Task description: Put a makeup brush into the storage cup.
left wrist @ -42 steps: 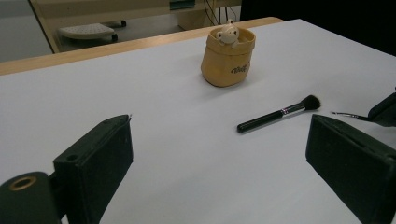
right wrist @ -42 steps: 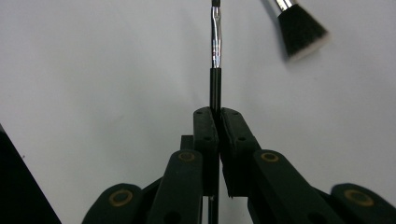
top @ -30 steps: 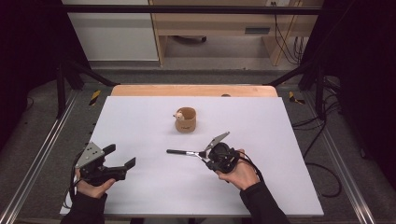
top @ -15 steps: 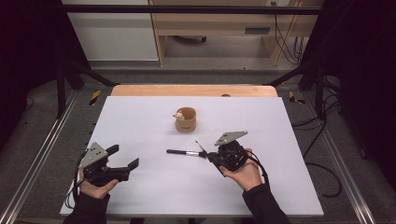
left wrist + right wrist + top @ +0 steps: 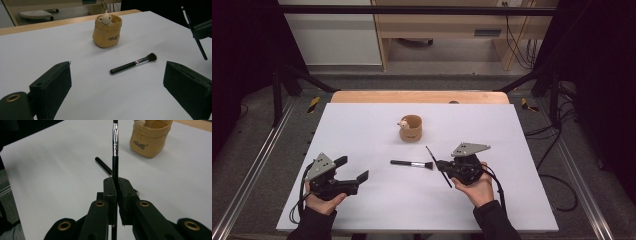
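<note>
The right gripper [image 5: 446, 166] is clamping a thin black brush with a silver ferrule [image 5: 115, 142], its jaws pressed tight around the handle. In the high view this thin brush [image 5: 438, 166] is slanting across the jaws, one end pointing toward the far side of the white surface [image 5: 362, 125] and the other toward the person. The right hand [image 5: 476, 188] is gripping the tool from below.

A second, thicker black make-up brush with a dark fluffy head [image 5: 412, 163] is lying flat on the surface just left of the right gripper, apart from it. Beyond it, a small tan fabric pouch with a little pale animal figure at its rim [image 5: 411, 128] is standing upright.

The left gripper [image 5: 353, 170] is sitting in the left hand [image 5: 323, 200] near the surface's front left, its jaws standing wide with nothing between them.
</note>
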{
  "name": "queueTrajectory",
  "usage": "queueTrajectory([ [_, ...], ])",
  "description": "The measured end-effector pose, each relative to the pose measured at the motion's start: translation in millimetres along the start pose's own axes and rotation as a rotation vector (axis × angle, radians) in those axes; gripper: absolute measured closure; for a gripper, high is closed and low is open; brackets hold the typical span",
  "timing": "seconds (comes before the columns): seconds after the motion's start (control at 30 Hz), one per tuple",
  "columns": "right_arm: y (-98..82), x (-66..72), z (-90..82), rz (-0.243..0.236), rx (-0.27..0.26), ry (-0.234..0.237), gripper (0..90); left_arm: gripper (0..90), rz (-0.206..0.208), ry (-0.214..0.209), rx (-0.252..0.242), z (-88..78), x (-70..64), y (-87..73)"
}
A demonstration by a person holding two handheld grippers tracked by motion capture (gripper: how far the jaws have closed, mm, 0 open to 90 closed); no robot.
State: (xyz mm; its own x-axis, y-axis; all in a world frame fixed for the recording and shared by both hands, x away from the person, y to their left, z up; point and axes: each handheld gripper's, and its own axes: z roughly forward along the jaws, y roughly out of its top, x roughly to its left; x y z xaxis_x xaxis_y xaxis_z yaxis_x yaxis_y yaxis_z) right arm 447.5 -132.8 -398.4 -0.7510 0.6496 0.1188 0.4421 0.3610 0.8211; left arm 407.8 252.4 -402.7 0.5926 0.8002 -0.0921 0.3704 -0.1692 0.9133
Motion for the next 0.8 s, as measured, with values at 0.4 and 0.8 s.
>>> queueTrajectory([
  [0.4,-6.2,1.4,-3.3,0.011,-0.092,0.003,85.9,7.6,-0.012,-0.032,-0.026,9.8,-14.1,10.6],
  [0.8,-7.3,3.8,-6.3,0.012,-0.172,0.012,85.9,7.9,-0.017,-0.059,-0.066,20.6,-29.6,28.2],
])
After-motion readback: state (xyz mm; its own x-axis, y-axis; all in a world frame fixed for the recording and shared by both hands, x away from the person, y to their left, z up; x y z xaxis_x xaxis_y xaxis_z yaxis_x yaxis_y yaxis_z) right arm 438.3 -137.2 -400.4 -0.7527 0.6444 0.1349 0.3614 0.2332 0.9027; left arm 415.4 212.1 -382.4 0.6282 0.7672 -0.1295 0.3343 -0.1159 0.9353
